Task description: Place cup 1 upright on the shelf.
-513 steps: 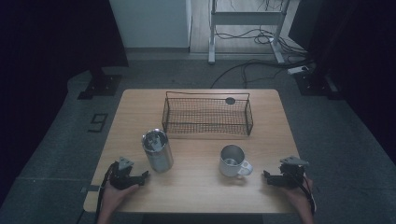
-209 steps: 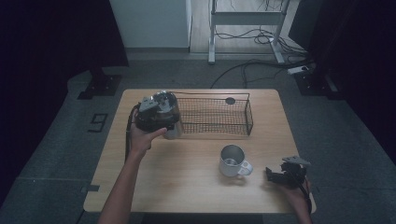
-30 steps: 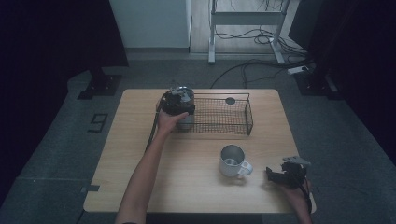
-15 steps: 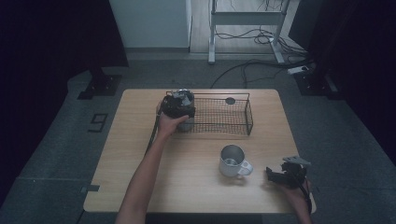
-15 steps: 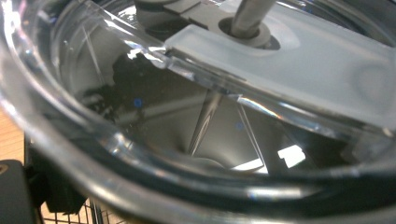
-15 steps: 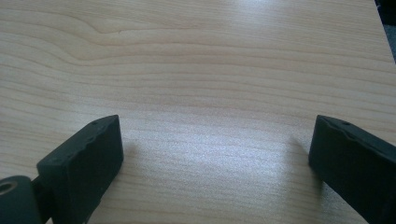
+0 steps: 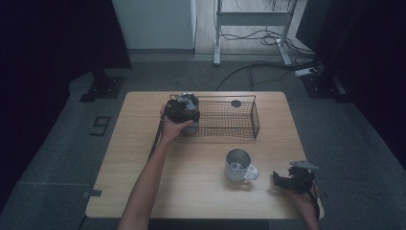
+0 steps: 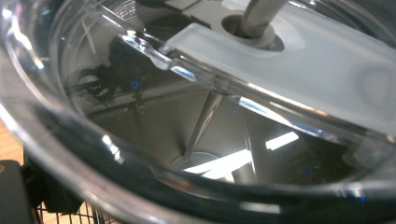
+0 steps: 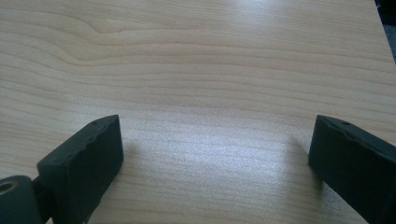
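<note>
My left gripper (image 7: 183, 111) has just carried the steel tumbler (image 7: 190, 125) into the wire basket (image 7: 239, 125), jaws easing apart around it (drop nearly done); right gripper (image 9: 212, 154) rests spread.

Glossy clear-lidded steel tumbler (image 8: 201, 140), black wire basket (image 7: 225, 117), shiny metal mug (image 7: 238, 164) (matt, grained wooden table (image 7: 191, 182)).

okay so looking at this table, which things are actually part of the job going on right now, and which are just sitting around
In the job:
- steel tumbler with clear lid, at the left end of the wire basket
- left gripper, right at the tumbler

Lying about:
- metal mug, upright on the table
- right gripper, open, resting on the table
- dark disc behind the basket
</note>
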